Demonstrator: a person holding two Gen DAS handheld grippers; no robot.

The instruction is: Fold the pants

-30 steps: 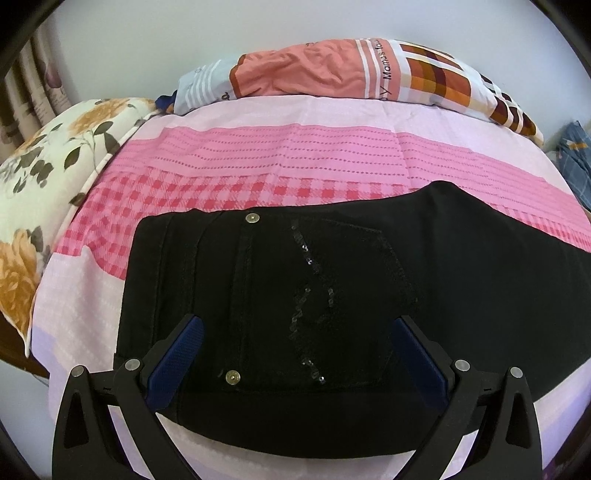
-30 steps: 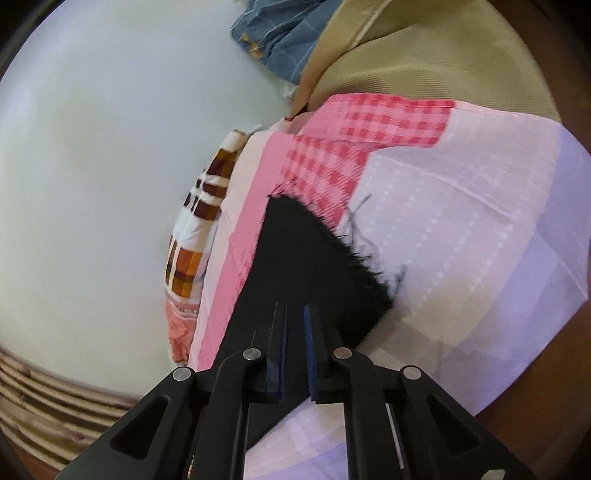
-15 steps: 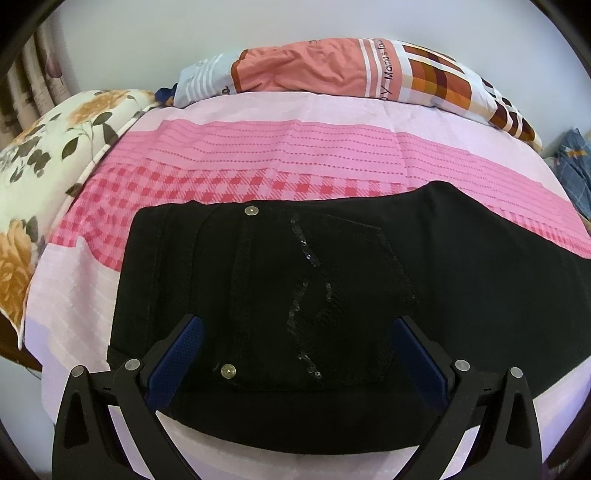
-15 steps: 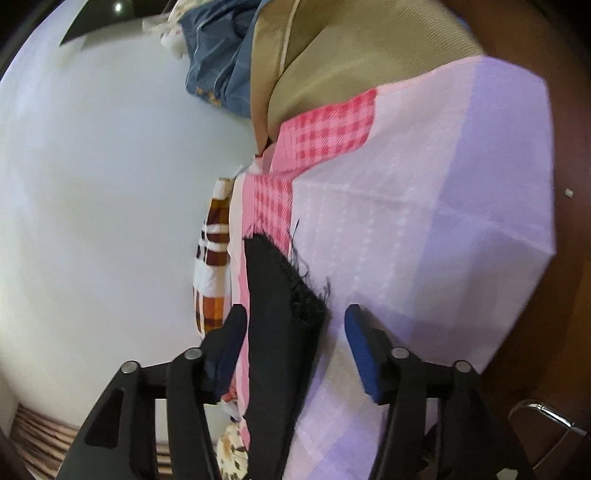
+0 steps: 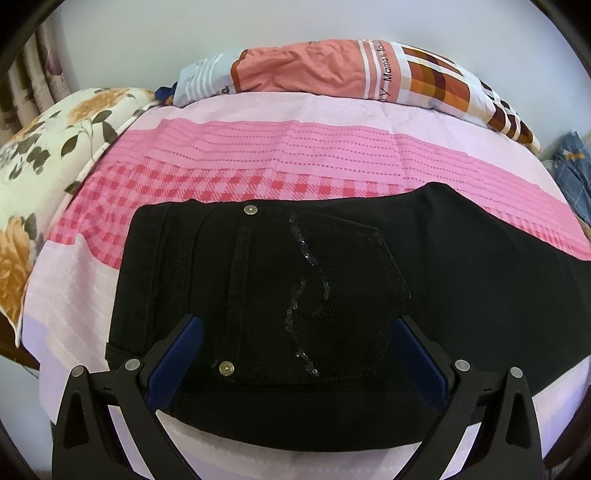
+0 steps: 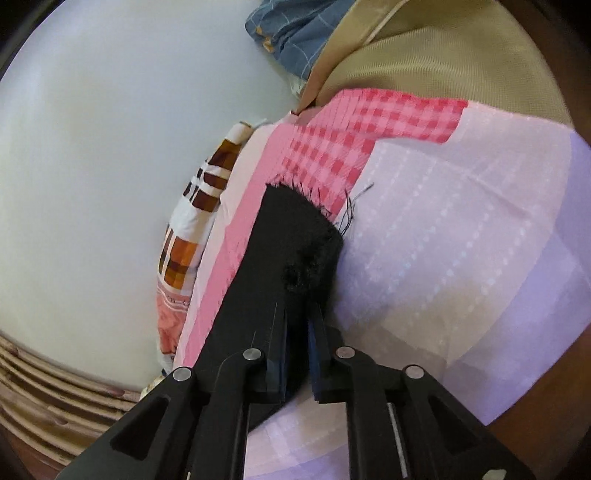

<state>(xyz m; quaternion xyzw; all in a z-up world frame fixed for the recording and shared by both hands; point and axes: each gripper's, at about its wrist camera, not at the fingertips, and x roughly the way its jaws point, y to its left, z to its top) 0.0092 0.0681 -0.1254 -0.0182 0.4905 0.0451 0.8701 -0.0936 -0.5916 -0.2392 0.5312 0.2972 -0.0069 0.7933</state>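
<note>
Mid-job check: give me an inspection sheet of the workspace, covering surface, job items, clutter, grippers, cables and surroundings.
Surface: bed with pink patterned sheet, mostly smooth.
Job's things: black pants lying flat, sequinned pocket up; frayed leg hem at the other end.
Clutter: patchwork bedding roll along the far edge; floral pillow at the side; blue cloth beyond the bed.
Grippers: left hand-held gripper open over the waist end, gripping nothing; right hand-held gripper closing, pants leg between its jaws.
Cables: nothing seen.
Surroundings: plain pale wall; curtain at one side.
</note>
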